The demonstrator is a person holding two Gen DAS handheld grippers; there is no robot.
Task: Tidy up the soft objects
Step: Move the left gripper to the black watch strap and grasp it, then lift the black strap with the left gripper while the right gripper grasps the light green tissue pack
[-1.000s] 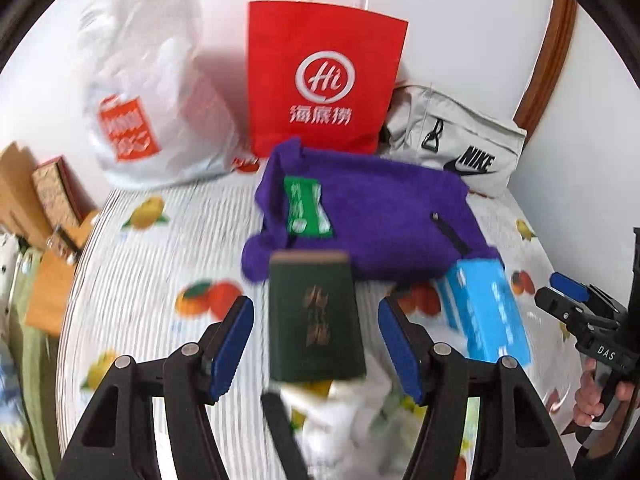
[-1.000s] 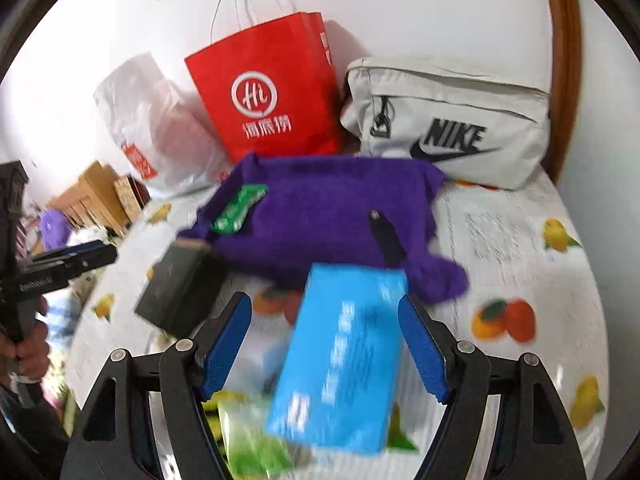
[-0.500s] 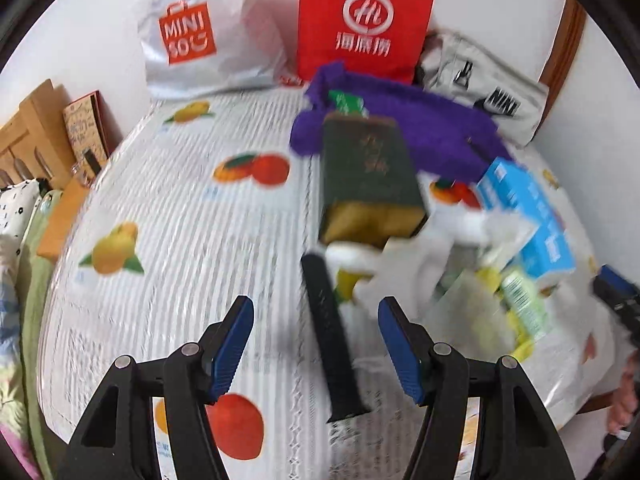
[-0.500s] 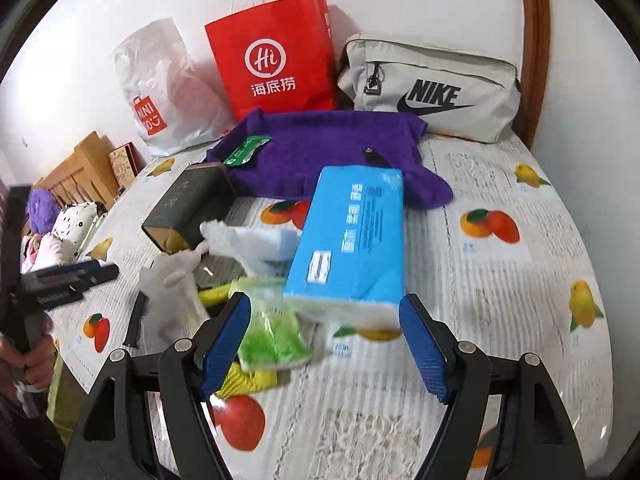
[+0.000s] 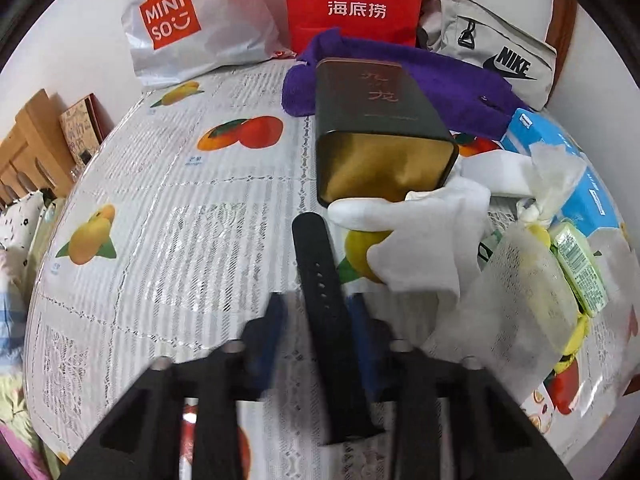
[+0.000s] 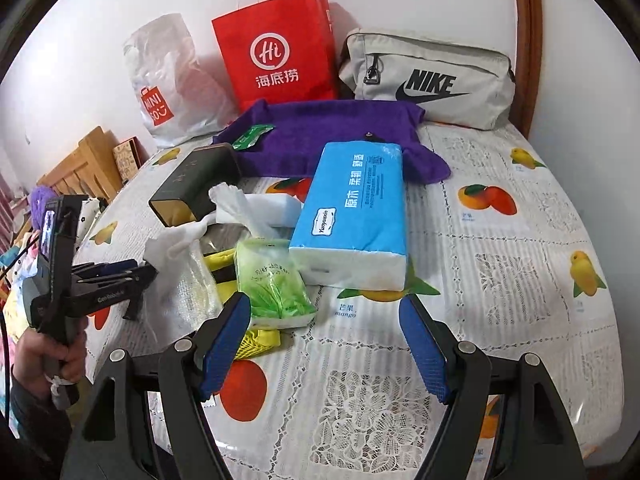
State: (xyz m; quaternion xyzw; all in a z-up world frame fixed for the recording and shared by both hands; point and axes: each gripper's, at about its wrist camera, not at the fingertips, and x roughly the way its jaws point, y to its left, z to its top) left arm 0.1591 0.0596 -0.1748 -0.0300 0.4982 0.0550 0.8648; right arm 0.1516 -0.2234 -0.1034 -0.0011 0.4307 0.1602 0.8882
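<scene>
A black strap (image 5: 316, 264) lies flat on the fruit-print tablecloth (image 5: 180, 208). My left gripper (image 5: 318, 312) is low over it with its jaws closing; the strap runs between the blurred blue fingers (image 5: 276, 312), and a gap shows on the left side. A white cloth (image 5: 420, 240) and a dark green tin (image 5: 376, 120) lie just beyond. My right gripper (image 6: 326, 344) is open over bare tablecloth, short of a blue tissue pack (image 6: 352, 204) and a green tissue pack (image 6: 272, 280). A purple towel (image 6: 320, 136) is spread behind them. The left gripper (image 6: 136, 274) also shows at the left of the right wrist view.
Against the wall stand a red paper bag (image 6: 276, 56), a white Miniso bag (image 6: 168, 88) and a grey Nike pouch (image 6: 428, 80). A clear plastic bag with yellow and green items (image 5: 532, 280) lies right of the strap. Wooden furniture (image 6: 80, 168) stands past the table's left edge.
My left gripper has dropped down to the black strap and its jaws have narrowed around it. The right gripper has drawn back from the blue tissue pack, still open.
</scene>
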